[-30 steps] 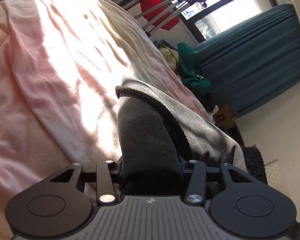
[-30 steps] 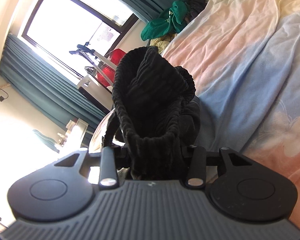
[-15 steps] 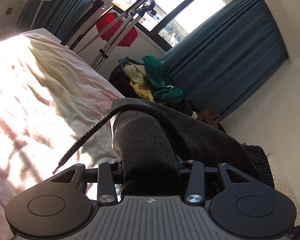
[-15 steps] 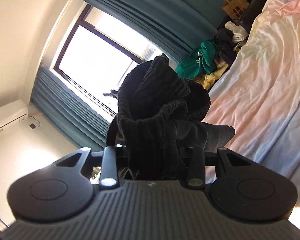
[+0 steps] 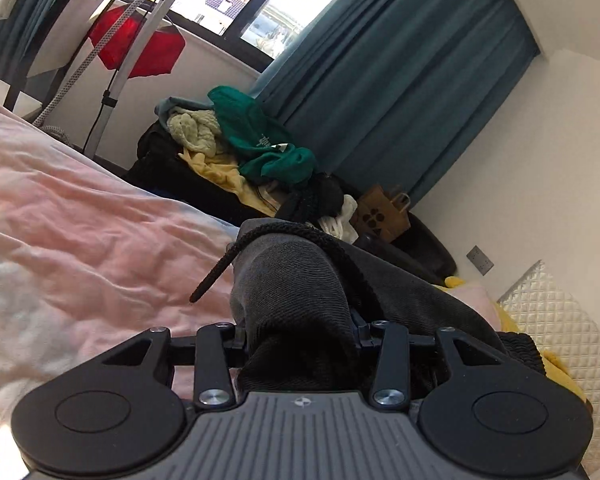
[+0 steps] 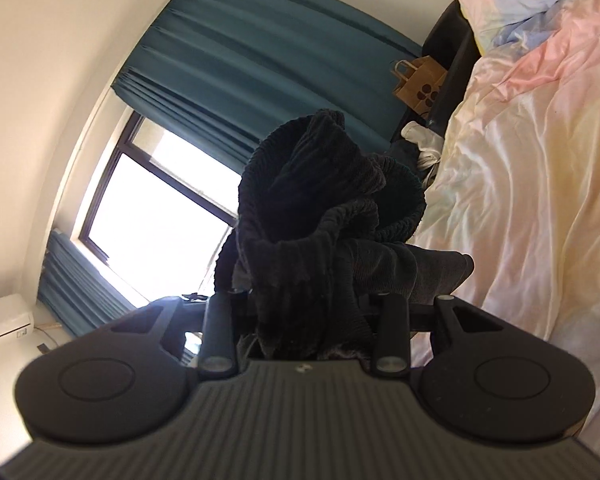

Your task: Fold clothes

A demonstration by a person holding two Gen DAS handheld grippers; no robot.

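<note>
My left gripper [image 5: 300, 332] and right gripper [image 6: 304, 304] both clench dark grey garment [image 5: 296, 292], lifted above bed [image 5: 80, 240], stretched between them.

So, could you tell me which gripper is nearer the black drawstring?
Left. The drawstring drapes over the grey fold clamped in the left gripper; the right gripper holds ribbed black fabric, no drawstring visible.

The bed [image 5: 80, 240] fills the left and centre of the left wrist view, covered by a rumpled pink sheet [image 5: 52, 208]. In the right wrist view the sheet [image 6: 540, 184] runs down the right side, pale yellow in the middle, pink and light blue toward the upper right. At the lower right of the left wrist view, a quilted cream pillow [image 5: 560, 336] lies beside a yellow cloth [image 5: 556, 368].
</note>
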